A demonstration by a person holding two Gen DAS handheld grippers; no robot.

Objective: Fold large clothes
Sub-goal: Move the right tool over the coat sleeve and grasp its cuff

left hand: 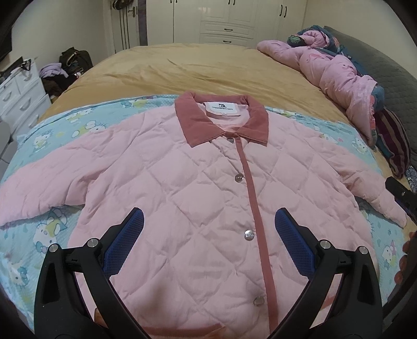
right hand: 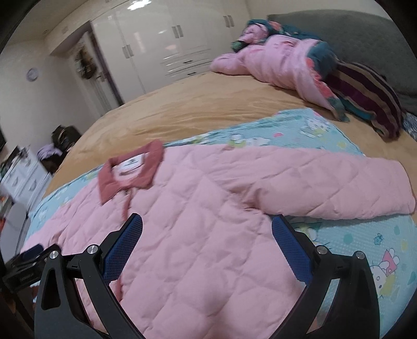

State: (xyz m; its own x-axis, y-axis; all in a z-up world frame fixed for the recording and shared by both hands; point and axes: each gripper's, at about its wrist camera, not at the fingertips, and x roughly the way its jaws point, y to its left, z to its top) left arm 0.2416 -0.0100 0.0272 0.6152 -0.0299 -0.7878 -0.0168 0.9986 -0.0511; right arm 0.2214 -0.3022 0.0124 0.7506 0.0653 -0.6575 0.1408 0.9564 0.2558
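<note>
A pink quilted jacket with a dusty-rose collar lies flat, front up and buttoned, sleeves spread, on a blue cartoon-print sheet. My left gripper is open and empty, hovering over the jacket's lower front near the button strip. In the right wrist view the jacket fills the middle, its right sleeve stretched to the right. My right gripper is open and empty above the jacket's right side near the armpit. The right gripper shows at the left wrist view's right edge.
The blue sheet lies on a tan bedspread. A bundled pink quilt and striped cushion lie at the bed's right. A grey headboard is behind them. White wardrobes, a white dresser and a clothes pile stand beyond.
</note>
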